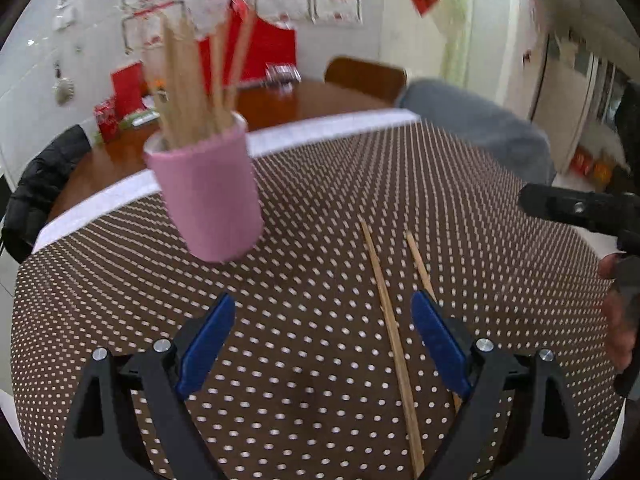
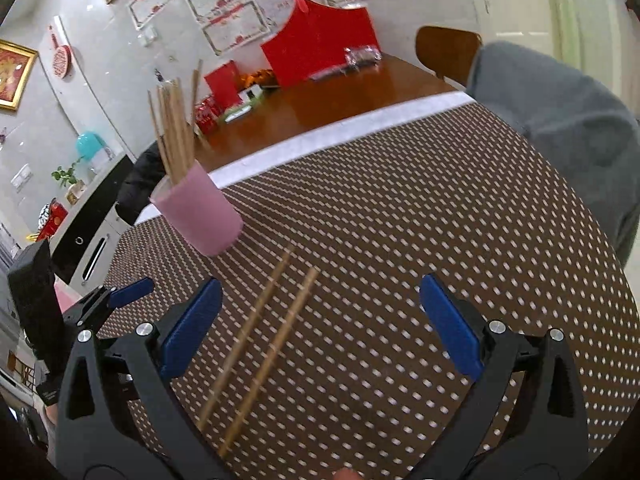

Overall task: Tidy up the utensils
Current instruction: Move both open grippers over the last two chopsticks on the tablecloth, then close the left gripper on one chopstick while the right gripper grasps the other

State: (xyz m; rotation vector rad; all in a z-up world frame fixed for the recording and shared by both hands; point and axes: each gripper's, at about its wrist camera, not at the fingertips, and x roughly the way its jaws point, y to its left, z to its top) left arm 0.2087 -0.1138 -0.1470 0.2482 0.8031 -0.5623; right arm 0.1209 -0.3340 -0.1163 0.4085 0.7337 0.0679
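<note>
A pink cup (image 1: pixel 210 196) holding several wooden chopsticks (image 1: pixel 188 80) stands on the brown dotted tablecloth (image 1: pixel 320 184), ahead and left of my left gripper (image 1: pixel 324 312). Two loose chopsticks (image 1: pixel 390 320) lie on the cloth, one between the open left fingers, the other under the right blue finger (image 1: pixel 438 344). In the right wrist view the cup (image 2: pixel 200 216) is far left and the two loose chopsticks (image 2: pixel 264 340) lie just inside the left finger of my open, empty right gripper (image 2: pixel 320 300). The left gripper (image 2: pixel 116 296) shows at the left edge.
Beyond the cloth's white border (image 1: pixel 320 128) is bare wooden tabletop (image 2: pixel 352 92) with red boxes (image 2: pixel 316 52) and small packages. A wooden chair (image 1: pixel 364 76) and a grey-draped seat (image 1: pixel 476 128) stand at the far right. A black jacket (image 1: pixel 36 184) hangs at left.
</note>
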